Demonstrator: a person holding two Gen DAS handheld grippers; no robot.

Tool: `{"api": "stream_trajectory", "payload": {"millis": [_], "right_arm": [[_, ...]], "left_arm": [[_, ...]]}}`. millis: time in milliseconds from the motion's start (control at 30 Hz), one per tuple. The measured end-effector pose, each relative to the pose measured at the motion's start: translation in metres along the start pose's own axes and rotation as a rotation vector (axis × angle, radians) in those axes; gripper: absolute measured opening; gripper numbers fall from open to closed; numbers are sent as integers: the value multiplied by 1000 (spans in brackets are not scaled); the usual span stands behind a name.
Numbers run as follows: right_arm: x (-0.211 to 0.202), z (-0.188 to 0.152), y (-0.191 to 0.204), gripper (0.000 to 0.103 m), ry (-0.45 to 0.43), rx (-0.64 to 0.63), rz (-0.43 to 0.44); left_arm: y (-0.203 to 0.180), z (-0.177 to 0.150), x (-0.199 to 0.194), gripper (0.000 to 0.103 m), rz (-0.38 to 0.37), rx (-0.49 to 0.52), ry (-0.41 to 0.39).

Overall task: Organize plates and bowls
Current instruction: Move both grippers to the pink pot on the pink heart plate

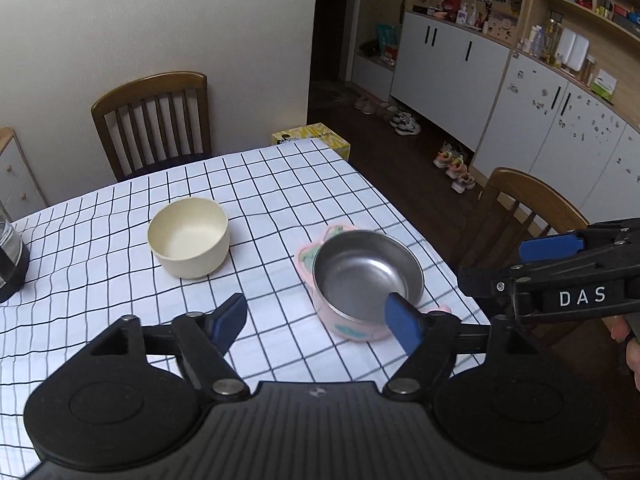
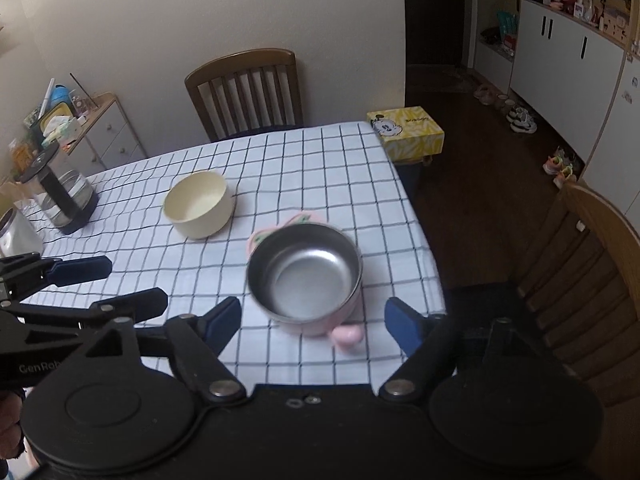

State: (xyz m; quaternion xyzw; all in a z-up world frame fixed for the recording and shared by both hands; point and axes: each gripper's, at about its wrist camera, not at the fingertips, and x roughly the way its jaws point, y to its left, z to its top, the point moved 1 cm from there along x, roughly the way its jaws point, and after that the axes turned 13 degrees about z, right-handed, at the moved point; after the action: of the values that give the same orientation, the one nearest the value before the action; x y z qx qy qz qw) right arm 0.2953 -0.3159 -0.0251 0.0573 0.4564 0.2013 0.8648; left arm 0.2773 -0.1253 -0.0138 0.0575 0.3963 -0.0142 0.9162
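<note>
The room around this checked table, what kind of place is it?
Most likely a home dining area. A checked tablecloth covers a table with wooden chairs pulled up, white storage cabinets line the wall, and shoes sit on the floor.

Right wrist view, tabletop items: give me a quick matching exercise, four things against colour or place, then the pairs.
Things:
1. round bowl
2. steel-lined bowl
3. tissue box
4. glass kettle

Descriptions:
A. yellow, past the table's far right corner
B. cream, mid-table
C. pink outside, nearest the right claw
D. black lid, table's left side

Pairs: 1-B, 2-C, 3-A, 4-D
</note>
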Motion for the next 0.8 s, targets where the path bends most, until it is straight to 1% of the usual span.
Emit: {"api": "stream_trajectory", "payload": {"millis": [133,200,267,500,667,800], "right_arm": [[10,9,-11,91,-9,-17,-10],[16,14,-17,99,-21,-23,-17],[22,18,-25,101,-33,-18,-22],[56,28,-54,101,13,9,-34],[81,29,-64,100,57,15,-31],[99,28,-71,99,84,21,-23]], "left_arm": [[-4,7,22,77,18,-13,15],[-5,10,34,77,28,-22,27],[-6,12,47,77,40,-33,47],[-14,10,92,77,65,-34,112],[-22,6,120,77,75,-37,167],[-27,3,137,77,83,-31,196]]}}
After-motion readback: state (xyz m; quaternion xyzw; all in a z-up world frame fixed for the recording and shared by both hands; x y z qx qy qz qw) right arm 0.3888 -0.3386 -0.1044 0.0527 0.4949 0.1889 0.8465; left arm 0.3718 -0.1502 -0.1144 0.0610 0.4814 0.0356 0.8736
